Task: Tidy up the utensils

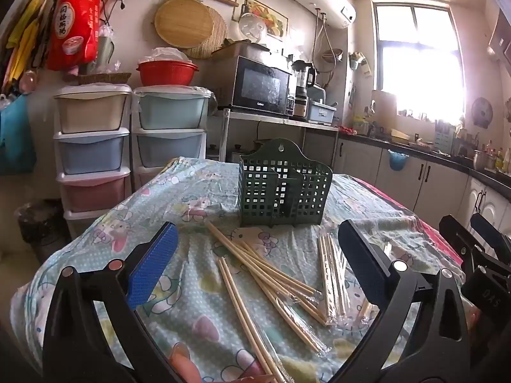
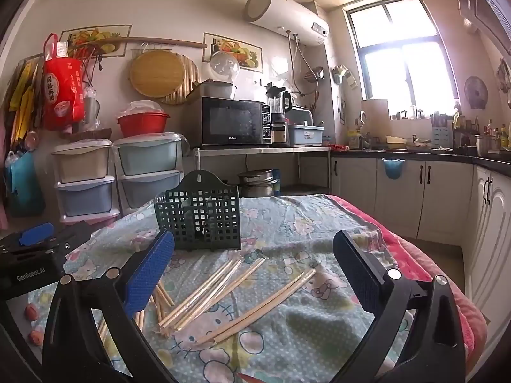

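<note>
Here both tools sit low over the table draped in a pale blue cartoon-print cloth [image 1: 179, 198], tipped slightly downward. The left gripper [image 1: 258, 255], black-framed with blue textured pads, has its jaws spread fully apart and grasps nothing. The right gripper [image 2: 254, 263] matches it: released wide, nothing between its pads. In the left wrist view the right tool's black body shows at about three o'clock. The dark green perforated plastic utensil basket [image 1: 284, 191] stands upright at twelve o'clock from each gripper, apparently empty. The loose pale wooden chopsticks [image 1: 265, 271], several in clear plastic sleeves, lie scattered flat on the cloth between basket and jaws, toward six o'clock of the basket. None is touched by either gripper.
</note>
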Demonstrator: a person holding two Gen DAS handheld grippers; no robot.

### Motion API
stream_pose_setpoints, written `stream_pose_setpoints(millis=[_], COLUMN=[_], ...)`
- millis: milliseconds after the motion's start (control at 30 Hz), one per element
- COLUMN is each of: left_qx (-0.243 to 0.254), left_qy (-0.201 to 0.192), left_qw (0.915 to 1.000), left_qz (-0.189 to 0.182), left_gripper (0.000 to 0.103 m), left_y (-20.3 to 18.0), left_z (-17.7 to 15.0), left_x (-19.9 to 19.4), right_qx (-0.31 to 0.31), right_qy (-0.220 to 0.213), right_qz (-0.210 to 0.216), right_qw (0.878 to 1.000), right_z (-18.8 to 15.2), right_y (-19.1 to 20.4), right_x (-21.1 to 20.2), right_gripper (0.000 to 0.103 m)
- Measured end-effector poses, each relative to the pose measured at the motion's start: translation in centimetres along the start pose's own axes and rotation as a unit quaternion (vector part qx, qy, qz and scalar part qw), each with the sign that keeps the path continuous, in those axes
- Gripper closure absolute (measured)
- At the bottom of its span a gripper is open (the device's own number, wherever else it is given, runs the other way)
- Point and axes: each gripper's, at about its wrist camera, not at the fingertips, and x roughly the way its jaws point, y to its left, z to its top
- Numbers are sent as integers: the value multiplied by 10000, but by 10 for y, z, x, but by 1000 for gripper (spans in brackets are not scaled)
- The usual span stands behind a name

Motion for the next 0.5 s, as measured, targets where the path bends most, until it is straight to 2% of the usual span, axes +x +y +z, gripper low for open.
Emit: stream_pose_setpoints(millis=[500], left_qx=[21], left_qy=[-1], left_qw=[10000], left_qz=[5], left_gripper=[10], left_y=[-3], left_z=[-2], left_x=[3], right_qx=[1], right_qy=[-35], right_qz=[14], right_qw=[10000], right_z=[2], right_y=[2], right_x=[-2], right_gripper=[6])
